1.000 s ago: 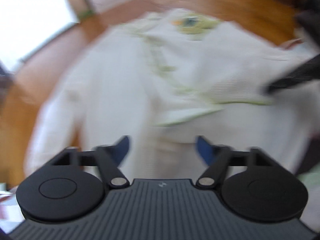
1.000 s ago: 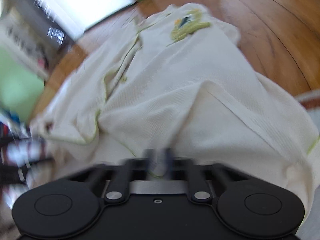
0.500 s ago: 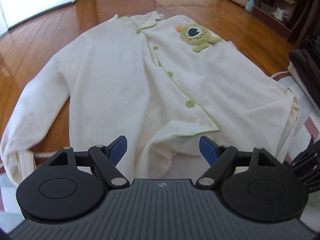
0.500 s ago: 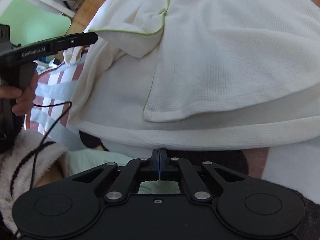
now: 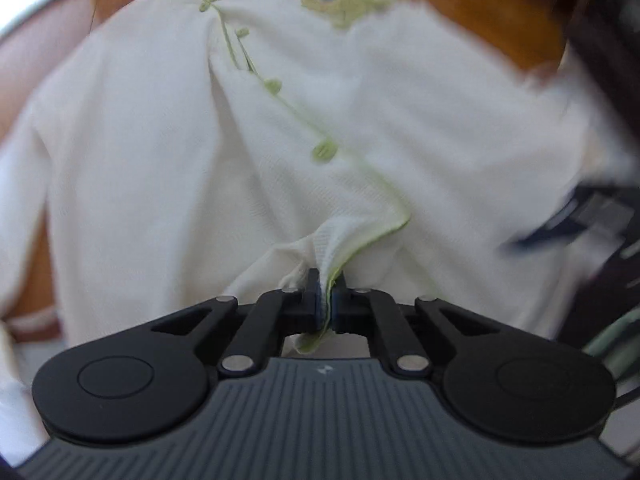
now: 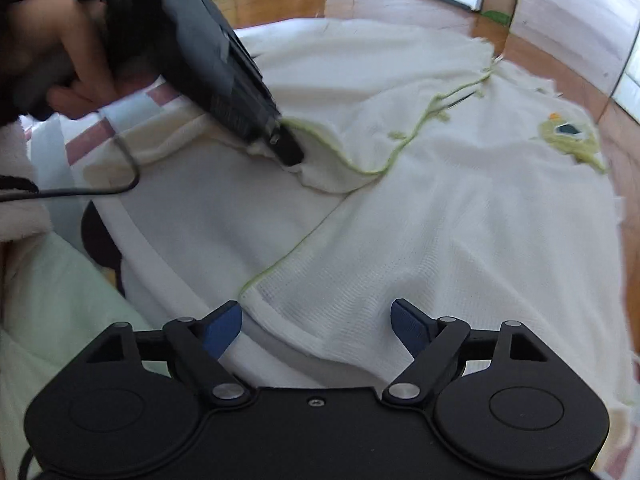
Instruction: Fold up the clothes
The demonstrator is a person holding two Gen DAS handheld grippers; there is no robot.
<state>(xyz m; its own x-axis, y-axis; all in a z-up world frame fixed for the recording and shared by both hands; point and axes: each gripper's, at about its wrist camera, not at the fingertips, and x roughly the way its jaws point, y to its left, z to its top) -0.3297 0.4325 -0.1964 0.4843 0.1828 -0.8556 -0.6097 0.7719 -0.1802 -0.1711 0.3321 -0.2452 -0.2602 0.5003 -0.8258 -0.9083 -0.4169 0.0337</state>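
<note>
- The left gripper (image 5: 327, 294) is clamped on the green-piped front corner of the cream button-up pajama top (image 5: 280, 140).
- The right gripper (image 6: 316, 326) stands wide apart, its blue pads (image 6: 222, 326) just over the top's lower hem.
- The top lies spread on the wooden floor (image 6: 360, 0), green monster patch (image 6: 568, 140) at its chest.
- A hand (image 6: 76, 76) holds the left tool's handle.

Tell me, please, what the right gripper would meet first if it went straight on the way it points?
Most likely the white shirt: the open right gripper points at its hem fabric just ahead, though exact depth is unclear.
</note>
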